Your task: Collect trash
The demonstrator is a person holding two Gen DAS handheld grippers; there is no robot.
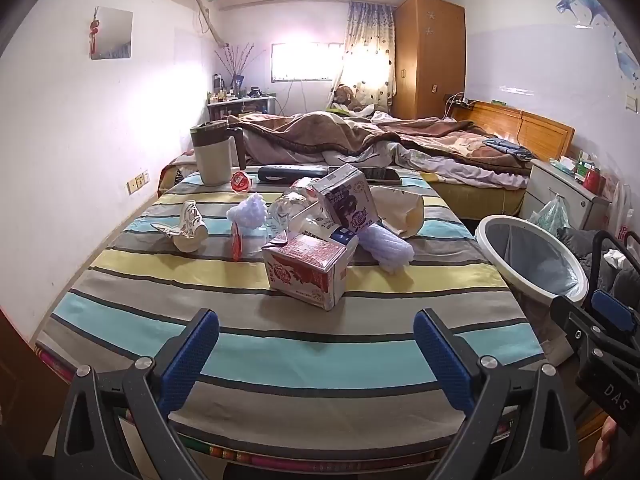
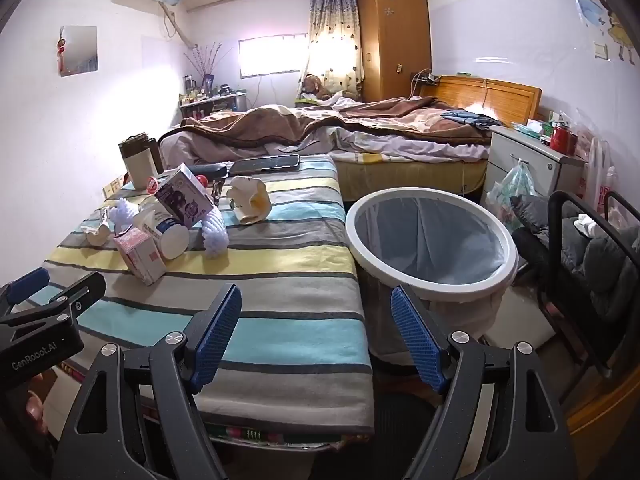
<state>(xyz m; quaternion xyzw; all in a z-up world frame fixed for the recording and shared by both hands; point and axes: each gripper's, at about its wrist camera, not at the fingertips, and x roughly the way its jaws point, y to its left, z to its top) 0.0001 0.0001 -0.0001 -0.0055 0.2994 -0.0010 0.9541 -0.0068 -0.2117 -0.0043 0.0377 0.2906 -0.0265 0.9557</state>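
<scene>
Trash lies in a pile on the striped tablecloth (image 1: 280, 344): a red carton (image 1: 306, 270), a purple carton (image 1: 350, 200), a crushed clear bottle (image 1: 290, 208), white foam netting (image 1: 386, 246), a crumpled paper cup (image 1: 190, 226) and a cream wrapper (image 1: 402, 210). The white-rimmed bin (image 2: 430, 240) stands right of the table. My left gripper (image 1: 316, 356) is open and empty over the table's near edge, short of the red carton. My right gripper (image 2: 316, 332) is open and empty at the table's near right corner, beside the bin. The pile also shows in the right wrist view (image 2: 168, 220).
A lidded mug (image 1: 214, 154), a phone (image 1: 380, 175) and a dark case (image 1: 292, 172) sit at the table's far end. An unmade bed (image 2: 360, 132) lies behind. A nightstand (image 2: 528, 160) and a black chair (image 2: 592, 248) stand to the right of the bin.
</scene>
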